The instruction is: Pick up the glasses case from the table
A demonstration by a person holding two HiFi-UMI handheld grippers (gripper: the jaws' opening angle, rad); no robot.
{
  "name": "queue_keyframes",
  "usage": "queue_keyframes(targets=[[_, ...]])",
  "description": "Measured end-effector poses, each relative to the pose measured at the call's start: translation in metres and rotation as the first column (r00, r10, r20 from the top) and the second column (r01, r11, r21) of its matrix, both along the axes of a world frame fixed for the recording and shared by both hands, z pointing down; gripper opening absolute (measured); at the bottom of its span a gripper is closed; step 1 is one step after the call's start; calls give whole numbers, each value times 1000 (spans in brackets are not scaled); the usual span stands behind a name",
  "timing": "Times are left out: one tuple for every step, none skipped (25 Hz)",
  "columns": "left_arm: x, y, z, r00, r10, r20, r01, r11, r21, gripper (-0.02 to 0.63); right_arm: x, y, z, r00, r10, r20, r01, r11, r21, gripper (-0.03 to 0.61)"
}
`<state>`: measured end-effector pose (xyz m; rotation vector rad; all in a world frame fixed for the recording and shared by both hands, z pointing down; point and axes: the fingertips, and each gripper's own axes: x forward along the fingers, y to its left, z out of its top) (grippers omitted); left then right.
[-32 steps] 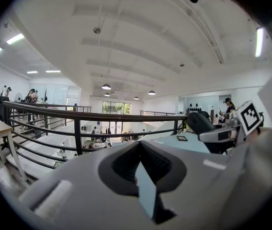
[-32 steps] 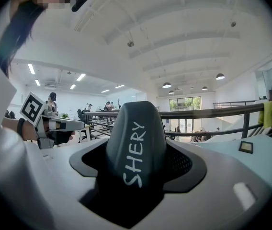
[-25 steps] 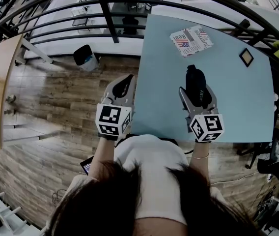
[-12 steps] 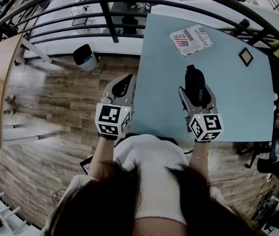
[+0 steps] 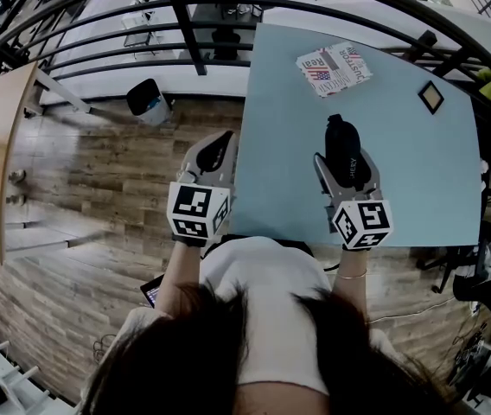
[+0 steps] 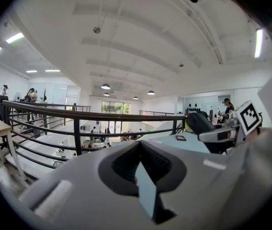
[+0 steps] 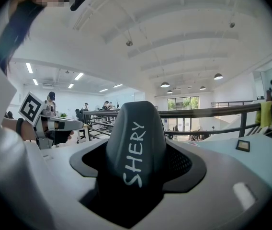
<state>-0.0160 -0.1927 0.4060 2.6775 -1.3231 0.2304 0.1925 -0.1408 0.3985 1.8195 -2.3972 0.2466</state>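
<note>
The glasses case (image 5: 342, 141) is black and rounded, with white lettering on its lid (image 7: 137, 143). My right gripper (image 5: 345, 161) is shut on it, one jaw along each side, over the near middle of the light-blue table (image 5: 418, 180). In the left gripper view the case (image 6: 198, 121) seems lifted off the tabletop. My left gripper (image 5: 224, 141) hangs just left of the table's edge, over the wooden floor. Its jaws meet at the tips with nothing between them (image 6: 140, 150).
A booklet with a flag print (image 5: 335, 67) lies at the table's far side, and a small dark-framed square (image 5: 430, 98) at the far right. A black railing (image 5: 185, 24) runs beyond the table. A wooden desk (image 5: 3, 145) and a bin (image 5: 146, 100) stand at left.
</note>
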Motion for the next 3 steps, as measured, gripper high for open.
queue_keyframes(targets=[[0, 0, 0, 1000, 0, 0, 0, 1000, -1, 58, 0, 0, 0, 1000, 0, -1, 0, 1000, -1, 345], [-1, 0, 1, 1000, -1, 1, 1, 1000, -2, 57, 0, 0, 0, 1000, 1, -1, -1, 1000, -1, 345], [-1, 0, 1, 1000, -2, 1, 2, 1000, -2, 57, 0, 0, 1, 1000, 1, -2, -1, 1000, -2, 345]])
